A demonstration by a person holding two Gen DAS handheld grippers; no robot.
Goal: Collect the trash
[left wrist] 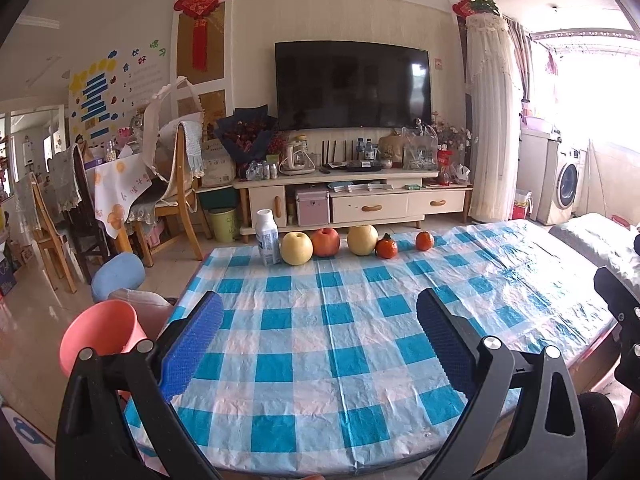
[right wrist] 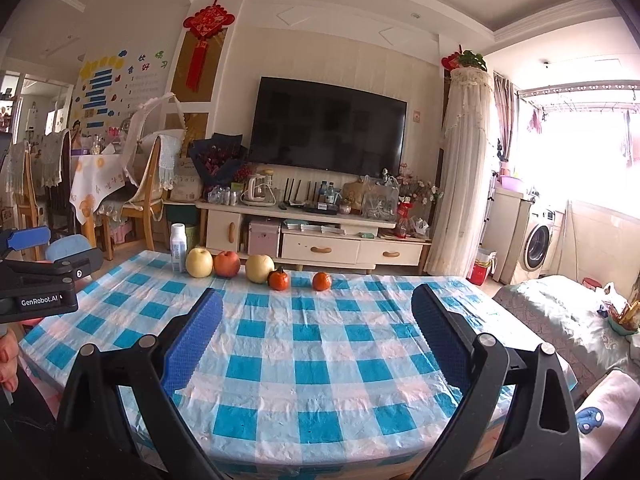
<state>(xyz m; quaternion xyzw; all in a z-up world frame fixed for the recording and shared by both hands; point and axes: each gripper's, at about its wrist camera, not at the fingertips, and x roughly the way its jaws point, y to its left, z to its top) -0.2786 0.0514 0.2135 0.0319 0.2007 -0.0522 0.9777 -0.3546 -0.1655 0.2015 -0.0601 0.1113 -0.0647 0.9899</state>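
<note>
In the left wrist view, the left hand-held gripper [left wrist: 320, 340] is held spread wide and empty over the checked counter [left wrist: 340, 380]. Far ahead of it a white bottle [left wrist: 267, 237], the likeliest trash, stands upright at the left end of a fruit row; a pink bin [left wrist: 100, 332] sits low to its left.

In the right wrist view, the right hand-held gripper [right wrist: 318, 340] is likewise spread and empty. The bottle [right wrist: 178, 247] is seen far ahead-left, uncollected.
</note>
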